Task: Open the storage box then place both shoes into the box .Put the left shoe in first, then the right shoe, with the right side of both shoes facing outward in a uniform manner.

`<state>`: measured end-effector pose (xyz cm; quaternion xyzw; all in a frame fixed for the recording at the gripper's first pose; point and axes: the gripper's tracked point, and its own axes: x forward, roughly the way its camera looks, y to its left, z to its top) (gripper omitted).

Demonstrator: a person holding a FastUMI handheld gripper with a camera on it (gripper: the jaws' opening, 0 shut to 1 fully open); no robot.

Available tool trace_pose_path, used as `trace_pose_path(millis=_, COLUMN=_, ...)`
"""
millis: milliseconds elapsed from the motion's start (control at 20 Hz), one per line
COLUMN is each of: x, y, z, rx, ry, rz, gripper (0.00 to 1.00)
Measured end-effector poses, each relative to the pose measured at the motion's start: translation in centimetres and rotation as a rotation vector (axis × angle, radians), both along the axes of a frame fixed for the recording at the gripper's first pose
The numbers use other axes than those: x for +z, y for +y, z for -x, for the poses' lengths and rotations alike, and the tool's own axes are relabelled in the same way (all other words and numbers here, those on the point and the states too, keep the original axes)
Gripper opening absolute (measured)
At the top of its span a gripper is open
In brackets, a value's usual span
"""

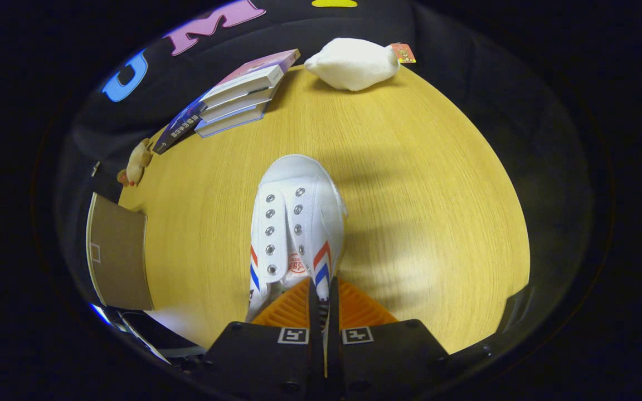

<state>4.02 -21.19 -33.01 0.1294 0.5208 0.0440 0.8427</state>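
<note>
L→R on the round wooden table [421, 184]: brown cardboard flap [120, 256] at the near-left edge, small plush toy [136, 164] beyond it, then a stack of books [232, 100] far-left. Centre: white shoe [297, 223] w/ red-blue chevrons, toe pointing away, laceless; the gripper [324, 292] is clamped on its collar by the heel, fingers nearly together w/ just the thin fabric pinched betw. them. Far side, right of the books: white stuffed toy [354, 64] w/ a tag.
</note>
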Motion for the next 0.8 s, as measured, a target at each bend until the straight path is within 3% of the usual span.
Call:
trace_pose_path(millis=350, x=3.9, y=3.5, z=1.5, rx=-0.065, ry=-0.026, rz=-0.025, gripper=0.07)
trace_pose_path(millis=800, x=15.0, y=14.8, z=2.1, rx=-0.067, ry=-0.122, rz=-0.123, gripper=0.07)
